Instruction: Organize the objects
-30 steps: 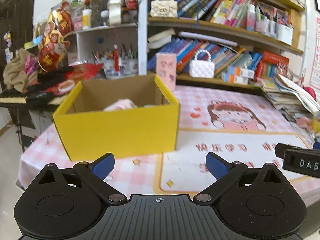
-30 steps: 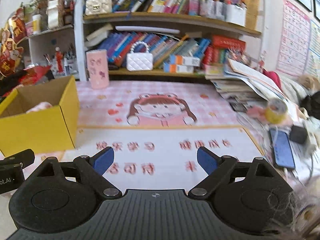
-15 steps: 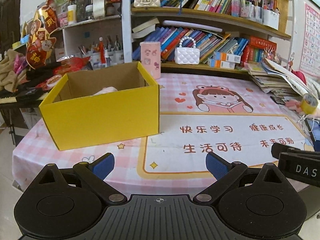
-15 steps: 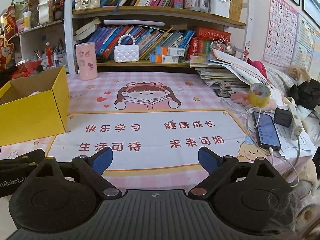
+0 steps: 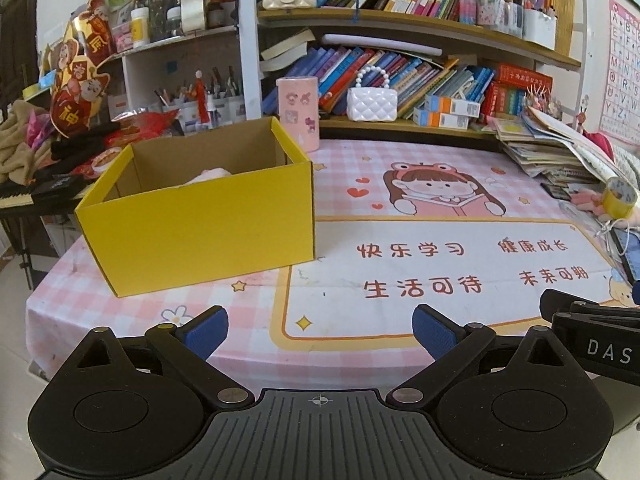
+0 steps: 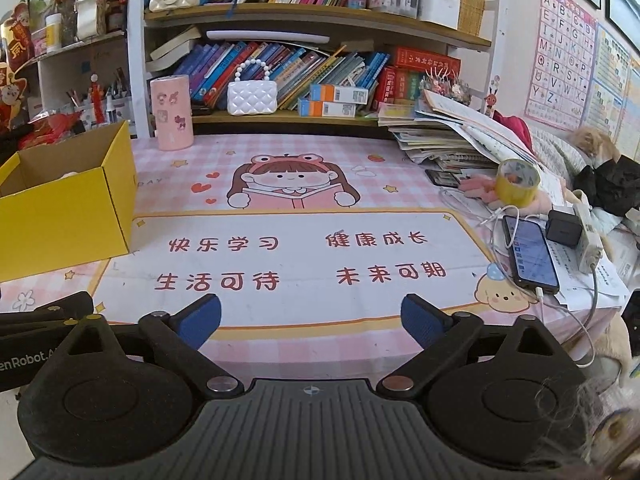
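Both grippers, left gripper (image 5: 320, 330) and right gripper (image 6: 310, 320), wide and empty at the near tabletop (image 6: 304, 300) edge; choose one loose item, keeping clear of the yellow box (image 5: 200, 224).

Both wrist views look from the near edge across the bench (image 5: 400, 208) toward the far bookshelf (image 6: 320, 12). The left view sits further left; both share the yellow box (image 5: 200, 236) and printed mat (image 6: 296, 256).
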A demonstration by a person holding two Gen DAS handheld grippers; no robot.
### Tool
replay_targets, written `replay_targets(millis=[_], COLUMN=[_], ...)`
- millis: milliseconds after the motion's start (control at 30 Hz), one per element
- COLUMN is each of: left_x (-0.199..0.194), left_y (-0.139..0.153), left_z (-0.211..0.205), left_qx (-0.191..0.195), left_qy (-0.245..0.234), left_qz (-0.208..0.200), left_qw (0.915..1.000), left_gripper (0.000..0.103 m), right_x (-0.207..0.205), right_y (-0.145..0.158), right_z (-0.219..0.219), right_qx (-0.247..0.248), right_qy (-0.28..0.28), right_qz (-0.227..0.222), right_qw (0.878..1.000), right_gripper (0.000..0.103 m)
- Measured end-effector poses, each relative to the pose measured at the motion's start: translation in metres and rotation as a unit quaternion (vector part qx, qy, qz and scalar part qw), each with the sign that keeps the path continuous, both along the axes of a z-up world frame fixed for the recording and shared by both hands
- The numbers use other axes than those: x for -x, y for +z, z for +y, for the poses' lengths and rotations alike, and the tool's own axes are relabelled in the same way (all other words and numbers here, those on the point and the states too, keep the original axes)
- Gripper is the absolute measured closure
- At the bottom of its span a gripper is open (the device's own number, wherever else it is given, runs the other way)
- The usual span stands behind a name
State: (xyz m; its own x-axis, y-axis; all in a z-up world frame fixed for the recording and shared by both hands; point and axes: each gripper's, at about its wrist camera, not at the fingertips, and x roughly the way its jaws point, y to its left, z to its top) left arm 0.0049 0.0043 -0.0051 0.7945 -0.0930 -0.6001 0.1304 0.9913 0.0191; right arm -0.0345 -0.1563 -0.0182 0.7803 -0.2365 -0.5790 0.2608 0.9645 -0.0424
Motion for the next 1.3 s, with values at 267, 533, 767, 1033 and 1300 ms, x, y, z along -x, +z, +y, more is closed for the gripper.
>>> replay_targets(millis=[267,533,767,1033,1300], left_x=[-0.0010,-0.0010,-0.0014,-0.0012,0.0009], left_y=[-0.0002,-0.0001,-0.0015,-0.0019,-0.0042], left_z=[-0.0033,-0.0041,-0.0027,-0.0033,-0.0067], left_qx=[-0.004,-0.003,0.001,0.001,0.000], left_qy=[0.005,0.006,0.012,0.012,0.015], left_qz=[0.002,0.004,0.010,0.010,0.012], left_qw=[1.0000,1.0000,0.9999,0.9999,0.9998], left_gripper=[0.001,0.000,0.000,0.000,0.000], right_x=[-0.0008,-0.0030,-0.0032,-0.0026,-0.0020], right_y=[-0.0022,-0.0029,-0.0046,-0.0051,-0.0054], right_z=[-0.0042,-0.0051,-0.0046,-0.0058,-0.0075], right_qx=[0.003,0.007,0.011,0.014,0.013], right_qy=[-0.004,-0.003,0.000,-0.001,-0.002], right_qz=[0.008,0.014,0.018,0.020,0.022], right_qw=[1.000,1.000,1.000,1.000,1.000], right_gripper=[0.000,0.000,0.000,0.000,0.000])
